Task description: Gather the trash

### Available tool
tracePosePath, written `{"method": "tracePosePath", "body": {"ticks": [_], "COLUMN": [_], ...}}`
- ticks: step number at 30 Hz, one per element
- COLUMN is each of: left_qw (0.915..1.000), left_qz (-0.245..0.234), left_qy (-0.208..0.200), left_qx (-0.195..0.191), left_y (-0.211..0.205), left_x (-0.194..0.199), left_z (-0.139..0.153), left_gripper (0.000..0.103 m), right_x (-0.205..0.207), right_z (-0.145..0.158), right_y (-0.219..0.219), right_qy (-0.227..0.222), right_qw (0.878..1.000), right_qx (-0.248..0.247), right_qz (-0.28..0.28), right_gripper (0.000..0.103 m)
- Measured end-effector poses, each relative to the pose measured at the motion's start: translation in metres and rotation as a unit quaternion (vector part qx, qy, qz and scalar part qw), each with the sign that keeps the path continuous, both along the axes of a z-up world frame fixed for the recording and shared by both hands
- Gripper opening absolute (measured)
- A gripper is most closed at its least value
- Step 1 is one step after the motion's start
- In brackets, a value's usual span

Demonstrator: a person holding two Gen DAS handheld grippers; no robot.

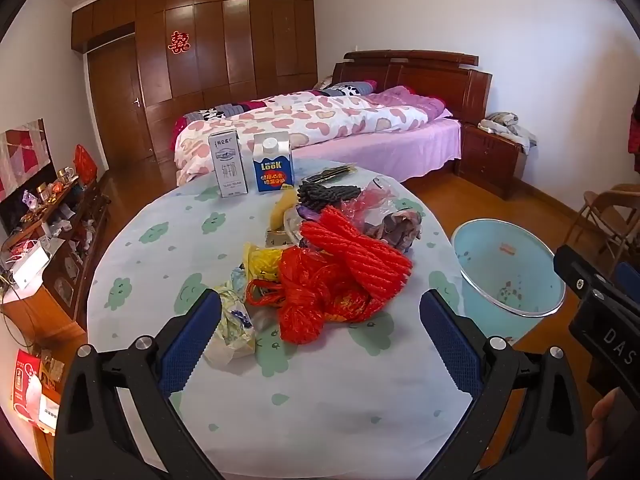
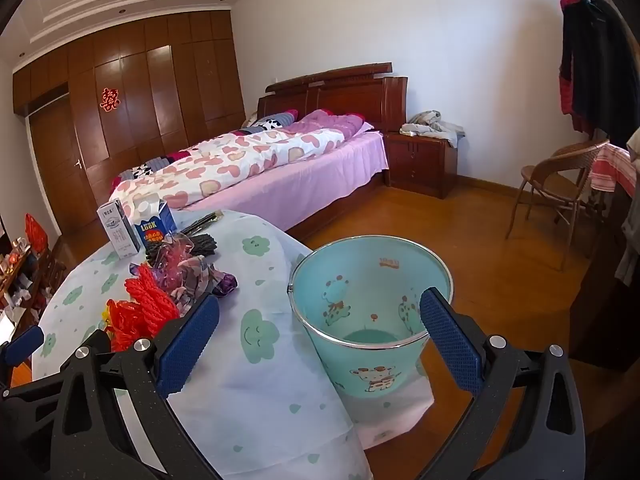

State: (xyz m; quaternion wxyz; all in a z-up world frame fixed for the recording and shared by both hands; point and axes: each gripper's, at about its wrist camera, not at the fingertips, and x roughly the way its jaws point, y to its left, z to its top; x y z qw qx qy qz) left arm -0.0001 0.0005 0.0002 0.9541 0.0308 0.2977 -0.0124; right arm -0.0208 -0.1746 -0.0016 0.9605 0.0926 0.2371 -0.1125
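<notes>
The trash point(image 1: 320, 264), a heap of red netting, wrappers and bags, lies mid-counter point(image 1: 160, 248) beside the empty blue bin point(image 2: 372, 304), so both left tongs point(image 1: 320, 320) and right tongs point(image 2: 320, 324) hover spread wide, holding nothing, seemingly ready for short transfers.

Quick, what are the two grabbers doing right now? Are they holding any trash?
Left gripper: open, holding nothing, above the trash pile.
Right gripper: open, holding nothing, near the blue bin.
</notes>
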Motion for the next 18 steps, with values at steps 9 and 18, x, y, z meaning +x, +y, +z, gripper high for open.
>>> {"method": "tracePosePath", "body": {"ticks": [9,18], "left_qw": [1.0,1.0], "left_qz": [0.004,0.004], "left_qy": [0.0,-0.003], "left_qx": [0.001,-0.002], "left_y": [0.0014,0.0029], "left_x": [0.001,-0.0022], "left_z": [0.0023,0.0013], "left_gripper": [0.097,0.097], "right_x": [-0.0003,0.0028], "right_z": [0.0006,-0.0037], "right_y": [-0.0004,-0.0003], "right_qy": [0.0,0.0], "right_qw": [1.0,1.0], "right_qx": [-0.003,-0.001], "right_qz": [-0.003,-0.005], "right_gripper": [0.099,0.099]}}
